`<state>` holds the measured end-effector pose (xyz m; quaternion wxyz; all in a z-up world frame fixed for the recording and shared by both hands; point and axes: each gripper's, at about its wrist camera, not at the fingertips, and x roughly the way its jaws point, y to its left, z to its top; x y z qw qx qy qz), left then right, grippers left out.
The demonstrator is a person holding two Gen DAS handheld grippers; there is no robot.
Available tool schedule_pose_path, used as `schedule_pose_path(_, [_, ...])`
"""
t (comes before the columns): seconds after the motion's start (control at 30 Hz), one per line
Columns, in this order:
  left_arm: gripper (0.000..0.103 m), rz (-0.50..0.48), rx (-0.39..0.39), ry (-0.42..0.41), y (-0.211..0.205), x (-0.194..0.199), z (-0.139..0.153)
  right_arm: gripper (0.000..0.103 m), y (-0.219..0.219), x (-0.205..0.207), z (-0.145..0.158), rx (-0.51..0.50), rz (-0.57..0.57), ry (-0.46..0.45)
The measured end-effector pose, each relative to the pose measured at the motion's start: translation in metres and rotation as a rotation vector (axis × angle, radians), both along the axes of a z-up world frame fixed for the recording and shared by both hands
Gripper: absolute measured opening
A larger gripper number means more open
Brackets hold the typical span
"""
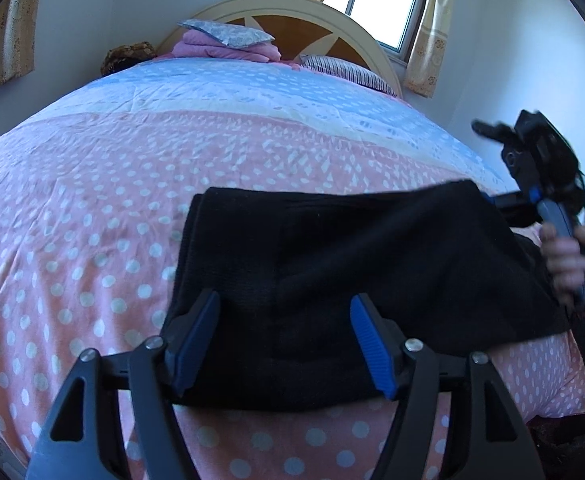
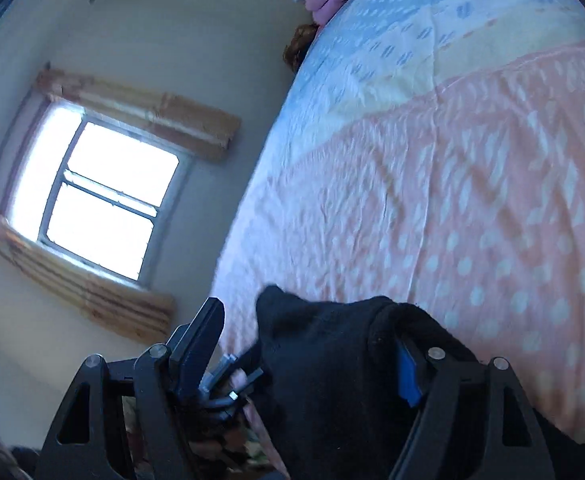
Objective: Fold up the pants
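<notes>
Folding pants [image 1: 352,264] on the bed [image 1: 132,184].
Your left gripper [image 1: 286,344] stands released; right gripper [image 2: 312,360] spread, cloth draped on one finger, so withdrawing could undo the fold.

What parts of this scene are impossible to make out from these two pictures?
- Right gripper, right wrist view: the black pants drape over one finger, so a grip cannot be told.
- Left wrist view: the right gripper is motion-blurred, jaws unreadable.
- Pants: how many folds are done is lost in uniform black.
- Brown thing beside the bed: too small to identify.
</notes>
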<state>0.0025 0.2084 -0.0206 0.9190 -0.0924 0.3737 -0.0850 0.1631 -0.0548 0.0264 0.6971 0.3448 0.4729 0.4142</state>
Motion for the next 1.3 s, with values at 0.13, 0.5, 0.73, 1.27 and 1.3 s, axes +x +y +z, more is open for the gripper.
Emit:
schedule_pose_path(0.13, [0.069,-0.022,0.055,0.003,-0.008,0.000,-0.001,0.073,-0.010,0.028,-0.025,0.065,-0.005,0.121])
schedule_pose_path(0.5, [0.071,-0.012,-0.034,0.011,0.005,0.006,0.000,0.066,-0.067,-0.024,0.040,-0.271,-0.236,-0.166])
schedule_pose_path(0.73, [0.080,0.017,0.116,0.023,-0.020,0.011,0.000,0.054,0.054,-0.075,0.047,-0.368,0.034,-0.374])
schedule_pose_path(1.27, [0.070,0.011,0.019,0.171,-0.006,0.086,0.012,0.013,0.039,-0.080,-0.006,-0.640,0.059,-0.384])
schedule_pose_path(1.3, [0.070,0.019,0.057,0.159,-0.007,0.093,0.009,0.014,0.045,-0.089,-0.004,-0.690,0.085,-0.423])
